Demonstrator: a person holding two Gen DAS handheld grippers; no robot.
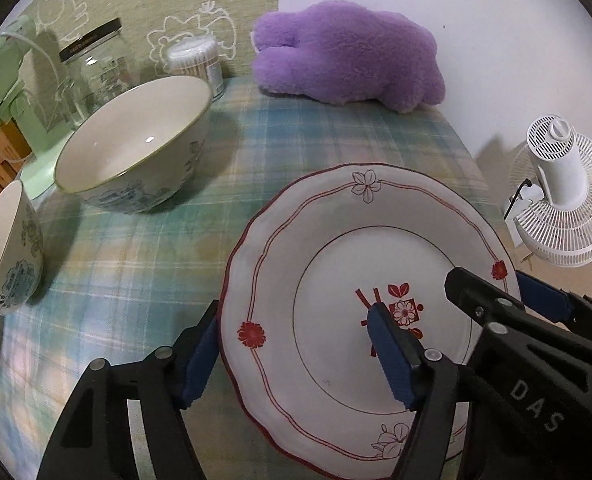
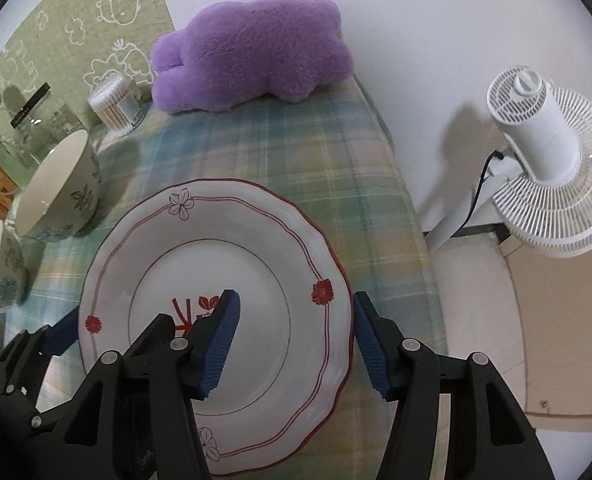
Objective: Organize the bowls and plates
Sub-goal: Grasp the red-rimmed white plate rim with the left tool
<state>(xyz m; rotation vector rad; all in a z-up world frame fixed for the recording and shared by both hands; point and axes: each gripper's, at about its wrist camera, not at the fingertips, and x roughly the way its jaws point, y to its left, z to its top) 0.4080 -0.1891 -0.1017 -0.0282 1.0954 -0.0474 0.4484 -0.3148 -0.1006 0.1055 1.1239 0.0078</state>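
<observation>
Nothing looks stacked yet: left of the white scalloped plate with red flower trim [image 1: 336,280], the small floral ceramic bowl [image 1: 3,252] and the large floral ceramic bowl [image 1: 135,148] stand apart on the plaid-clothed tabletop [image 1: 143,264]. The left gripper [image 1: 291,356] straddles the plate's left rim, its fingers spread. The right gripper [image 2: 296,336] straddles the right rim, likewise spread; contact is hard to judge.

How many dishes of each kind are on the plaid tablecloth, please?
White scalloped plates with red floral trim: 1
Large cream bowls with blue floral pattern: 1
Smaller cream bowls with blue floral pattern: 1
Total: 3
</observation>
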